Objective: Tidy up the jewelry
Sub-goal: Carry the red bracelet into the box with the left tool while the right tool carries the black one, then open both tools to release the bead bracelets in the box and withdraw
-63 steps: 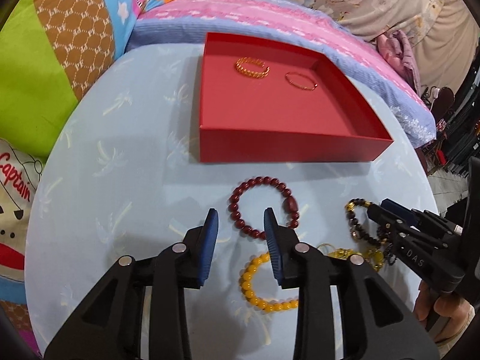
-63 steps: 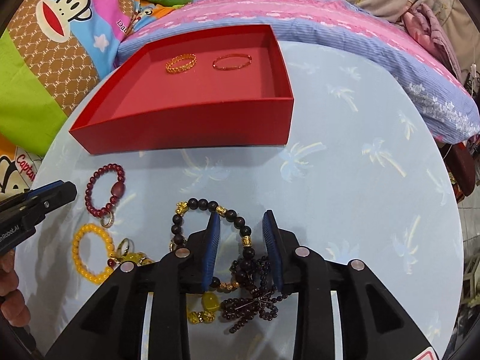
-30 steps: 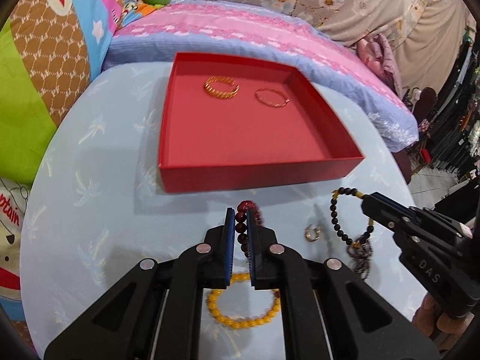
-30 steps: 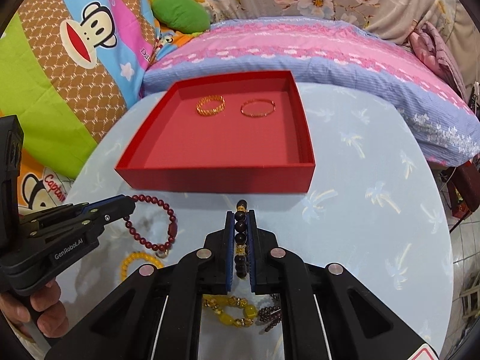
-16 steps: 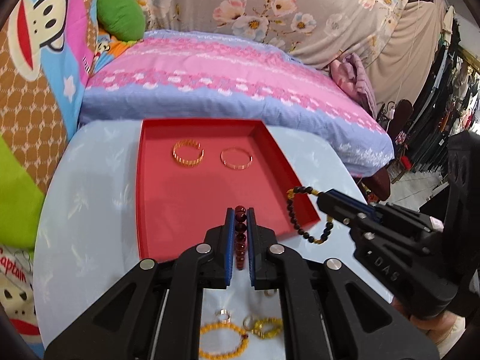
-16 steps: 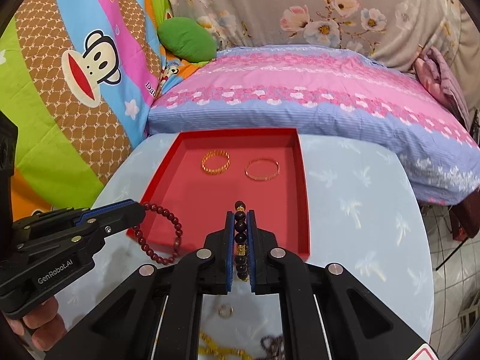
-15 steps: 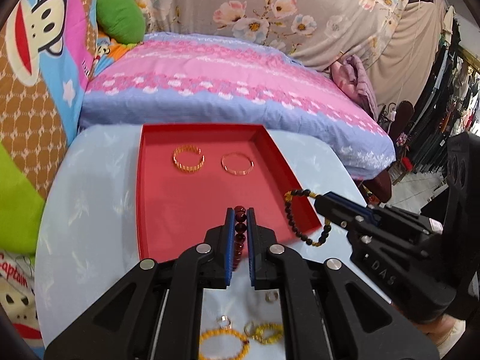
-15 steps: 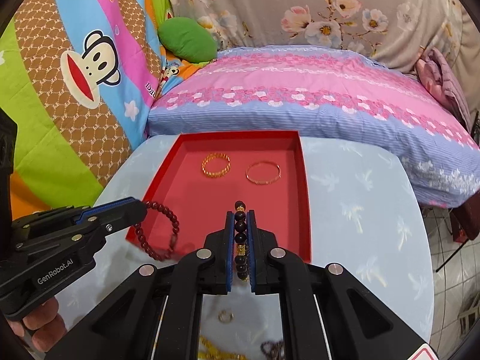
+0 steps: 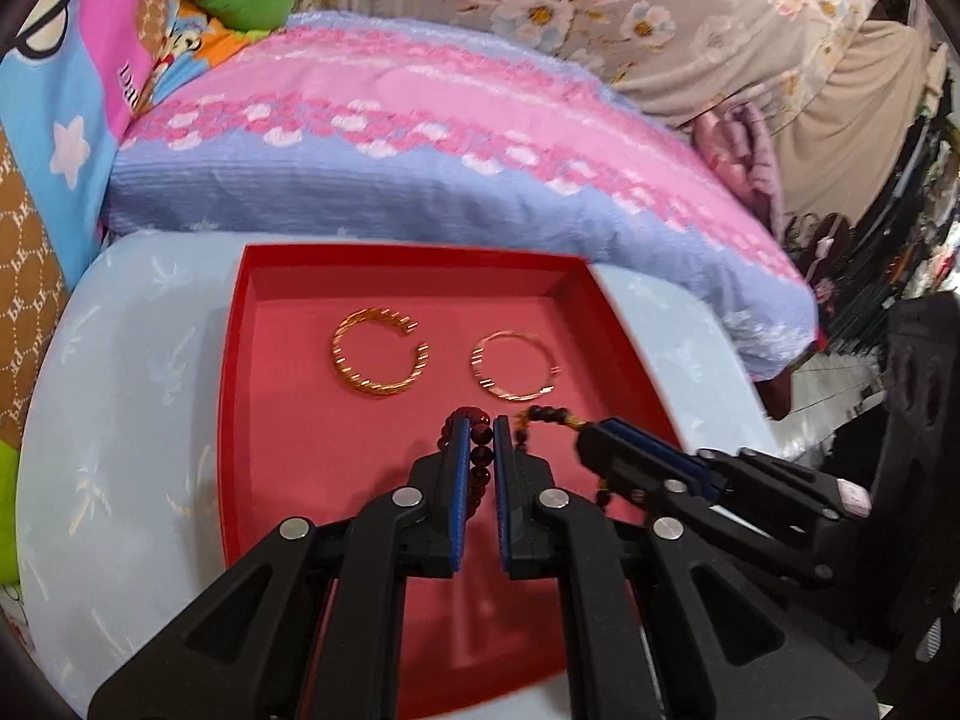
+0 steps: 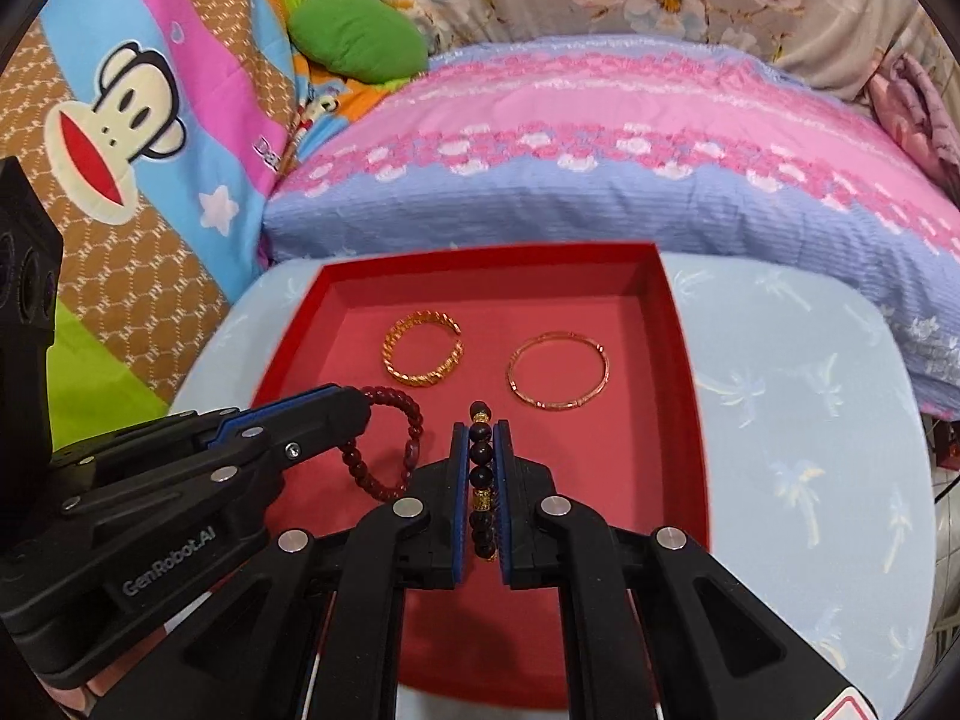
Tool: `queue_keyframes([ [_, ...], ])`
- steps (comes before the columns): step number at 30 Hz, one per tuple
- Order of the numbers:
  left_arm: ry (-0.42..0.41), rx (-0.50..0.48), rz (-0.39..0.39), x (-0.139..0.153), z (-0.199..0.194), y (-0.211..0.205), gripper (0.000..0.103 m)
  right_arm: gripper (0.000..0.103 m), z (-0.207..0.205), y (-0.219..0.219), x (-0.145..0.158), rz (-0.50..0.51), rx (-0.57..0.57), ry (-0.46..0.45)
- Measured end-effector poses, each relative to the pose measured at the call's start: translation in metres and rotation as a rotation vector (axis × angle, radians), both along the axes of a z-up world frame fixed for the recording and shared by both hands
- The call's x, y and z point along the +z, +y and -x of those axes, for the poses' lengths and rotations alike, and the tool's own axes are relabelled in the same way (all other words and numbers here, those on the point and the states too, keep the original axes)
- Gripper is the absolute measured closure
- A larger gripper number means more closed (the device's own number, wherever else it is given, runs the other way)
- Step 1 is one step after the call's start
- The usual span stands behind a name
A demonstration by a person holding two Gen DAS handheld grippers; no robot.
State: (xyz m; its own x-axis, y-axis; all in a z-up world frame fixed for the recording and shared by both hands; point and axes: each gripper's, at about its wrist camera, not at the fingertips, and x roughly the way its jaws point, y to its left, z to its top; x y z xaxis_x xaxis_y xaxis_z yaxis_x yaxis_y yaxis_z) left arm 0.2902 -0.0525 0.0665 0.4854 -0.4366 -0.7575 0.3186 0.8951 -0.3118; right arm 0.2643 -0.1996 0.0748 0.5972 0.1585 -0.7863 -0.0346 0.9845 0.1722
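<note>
My left gripper (image 9: 480, 429) is shut on a dark red bead bracelet (image 9: 480, 461) and holds it over the red tray (image 9: 231, 360). In the right wrist view the left gripper (image 10: 354, 405) comes in from the left with the red bracelet (image 10: 384, 447) hanging from it. My right gripper (image 10: 480, 429) is shut on a black bead bracelet with gold beads (image 10: 482, 474), also over the tray (image 10: 690, 372). In the left wrist view the right gripper (image 9: 591, 435) holds the black bracelet (image 9: 549, 414). A twisted gold bangle (image 9: 378, 354) and a thin gold bangle (image 9: 515, 373) lie in the tray.
The tray sits on a round table with a light blue cloth (image 10: 810, 420). A pink and blue quilted cushion (image 10: 600, 138) lies behind it. Colourful monkey-print fabric (image 10: 120, 120) is on the left. A green pillow (image 10: 354, 36) lies at the back.
Both grippers have moved forward and lower over the tray with their bracelets. The loose jewelry on the table has dropped out of view.
</note>
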Motion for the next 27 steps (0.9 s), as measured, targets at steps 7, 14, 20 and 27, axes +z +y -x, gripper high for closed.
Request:
queue_keyframes([
  [7, 0.024, 0.043, -0.119, -0.029, -0.017, 0.009, 0.095, 0.095, -0.017, -0.010, -0.032, 0.021, -0.036, 0.062],
  [14, 0.041, 0.062, -0.158, -0.041, -0.023, 0.014, 0.095, 0.095, -0.023, -0.012, -0.045, 0.045, -0.051, 0.082],
  [20, 0.015, 0.076, -0.206, -0.042, -0.022, 0.010, 0.095, 0.083, -0.021, -0.013, -0.044, 0.056, -0.063, 0.057],
  [27, 0.008, 0.092, -0.201, -0.038, -0.019, 0.012, 0.095, 0.080, -0.015, -0.011, -0.034, 0.057, -0.054, 0.031],
])
